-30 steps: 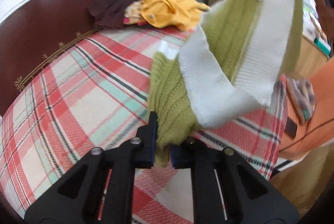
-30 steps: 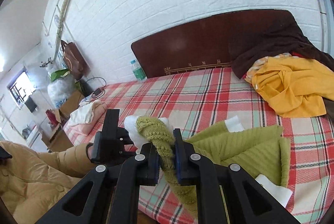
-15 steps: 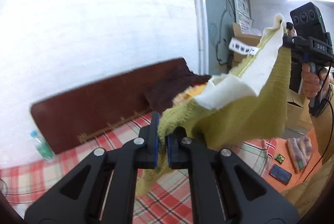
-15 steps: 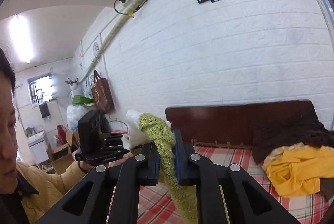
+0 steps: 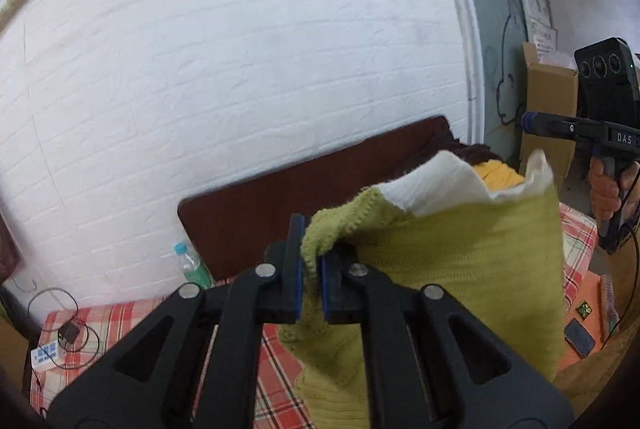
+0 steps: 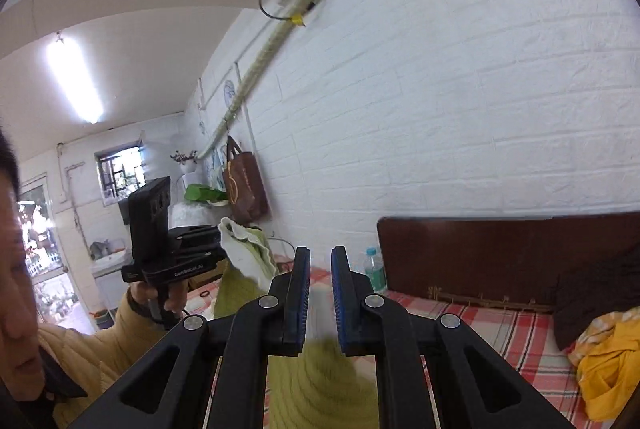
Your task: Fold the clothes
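A green knit sweater with a white band hangs in the air above the plaid bed. My left gripper is shut on a green edge of it and holds it up. My right gripper is open and empty; the sweater drops blurred just below its fingers. In the right wrist view the left gripper is at the left with the sweater's white edge in it. In the left wrist view the right gripper is at the far right, above the sweater's white corner.
A dark wooden headboard stands against the white brick wall. A yellow garment and a dark brown one lie at the head of the bed. A water bottle stands by the headboard. Cardboard boxes stand at the right.
My right gripper has opened and let go of the sweater, which falls away below it. My left gripper still holds its edge, raised high.
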